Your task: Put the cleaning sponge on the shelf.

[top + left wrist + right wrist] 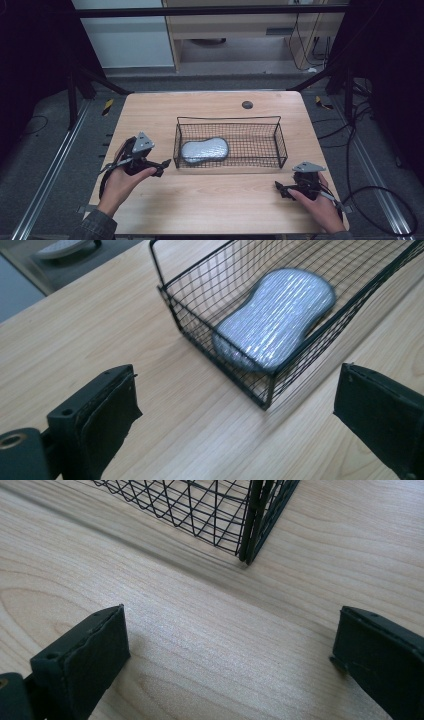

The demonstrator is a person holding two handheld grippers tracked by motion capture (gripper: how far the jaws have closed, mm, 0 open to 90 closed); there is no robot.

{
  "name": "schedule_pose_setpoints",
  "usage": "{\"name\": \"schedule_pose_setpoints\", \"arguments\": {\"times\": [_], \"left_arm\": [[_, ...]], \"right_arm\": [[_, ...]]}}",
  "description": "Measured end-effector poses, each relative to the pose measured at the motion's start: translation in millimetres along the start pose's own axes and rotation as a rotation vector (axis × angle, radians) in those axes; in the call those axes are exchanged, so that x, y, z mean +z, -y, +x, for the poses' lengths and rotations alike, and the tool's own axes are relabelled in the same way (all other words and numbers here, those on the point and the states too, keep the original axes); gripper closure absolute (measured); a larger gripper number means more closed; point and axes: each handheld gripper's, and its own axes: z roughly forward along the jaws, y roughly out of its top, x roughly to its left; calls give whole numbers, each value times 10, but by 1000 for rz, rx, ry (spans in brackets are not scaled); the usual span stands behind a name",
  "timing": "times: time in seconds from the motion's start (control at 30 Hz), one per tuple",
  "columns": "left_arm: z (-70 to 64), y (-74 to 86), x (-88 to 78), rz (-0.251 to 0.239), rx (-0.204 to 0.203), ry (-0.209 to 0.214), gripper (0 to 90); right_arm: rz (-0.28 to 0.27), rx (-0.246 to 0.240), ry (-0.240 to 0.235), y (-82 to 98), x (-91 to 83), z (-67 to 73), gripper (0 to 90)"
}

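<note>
**Both grippers wide, nothing held**

Nearest me, my right gripper (281, 188) rests on the table (210, 200), jaws spread, by the basket's (278, 145) near right corner. My left gripper (162, 165) gapes beside its left end. The sponge (204, 149) lies inside, toward the left.

the left hand (124, 181) comes in from 7 o'clock, holding the left tool (162, 166) with its jaws spread wide, pointing toward 3 o'clock. the right hand (320, 205) enters from 5 o'clock; the right tool (279, 189) points toward 9 o'clock, jaws likewise parted.
</note>
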Motion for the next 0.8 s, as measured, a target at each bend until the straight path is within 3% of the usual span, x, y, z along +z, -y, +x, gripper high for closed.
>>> {"name": "schedule_pose_setpoints", "arguments": {"times": [0.27, 0.8], "left_arm": [[161, 212, 33, 29, -47, -24, 31], [402, 634, 273, 111, -132, -54, 34]], "right_arm": [[-2, 1, -2, 1, 1, 2, 17], [-1, 3, -2, 1, -1, 7, 17]]}}
